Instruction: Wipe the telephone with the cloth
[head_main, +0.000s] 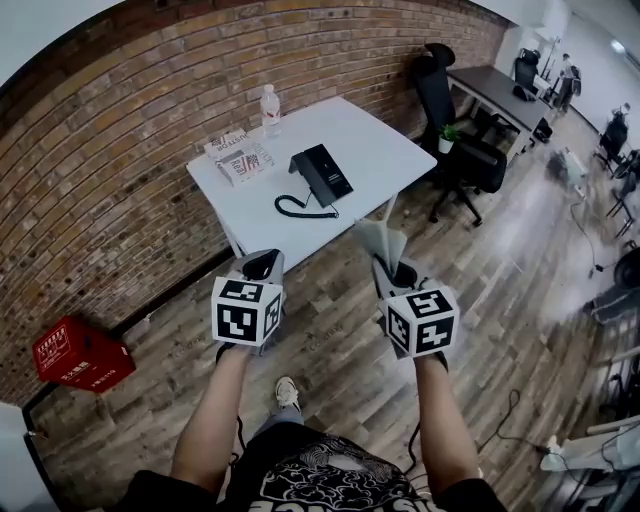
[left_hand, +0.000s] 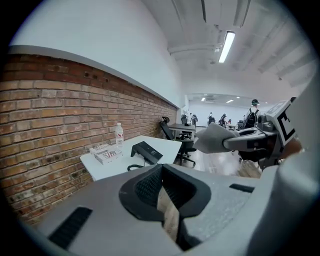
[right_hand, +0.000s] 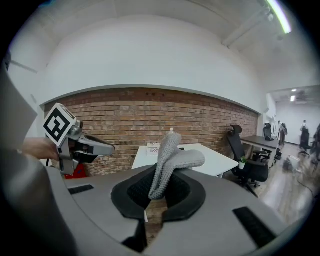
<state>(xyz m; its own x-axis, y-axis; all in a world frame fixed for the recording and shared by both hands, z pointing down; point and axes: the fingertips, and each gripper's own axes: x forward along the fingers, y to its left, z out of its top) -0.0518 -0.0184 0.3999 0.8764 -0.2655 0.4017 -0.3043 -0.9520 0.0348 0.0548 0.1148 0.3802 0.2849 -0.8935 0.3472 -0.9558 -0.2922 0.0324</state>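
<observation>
Two hand-held claws hover side by side over the wood-plank floor (head_main: 330, 350), well short of the white rectangular worktop (head_main: 385, 150) that stands against the red brick wall (head_main: 120, 130). The left claw (head_main: 262, 265) is clenched with nothing in it; its own view shows the dark pads (left_hand: 145, 187) drawn together, with only floor showing through the slit between them. The right claw (head_main: 395, 268) is clamped on a grey knitted cloth (right_hand: 172, 159), which rises from between the pads and flops over to the right at its top. From the head view the cloth juts up past the claw's tip as a pale folded flap.

On the worktop lies the black desk telephone (head_main: 322, 172), handset in its cradle, angled across the middle of the surface. Its black coiled cord (head_main: 297, 210) curls towards the near edge. Behind it, nearer the wall, stands a clear plastic bottle with a red label (head_main: 270, 108), and just left of the telephone lies a white printed box (head_main: 238, 157). Neither claw touches the telephone; both are well apart from it.

A red plastic crate (head_main: 82, 355) sits on the floor by the wall at far left. A black office chair (head_main: 455, 150) stands to the worktop's right.
</observation>
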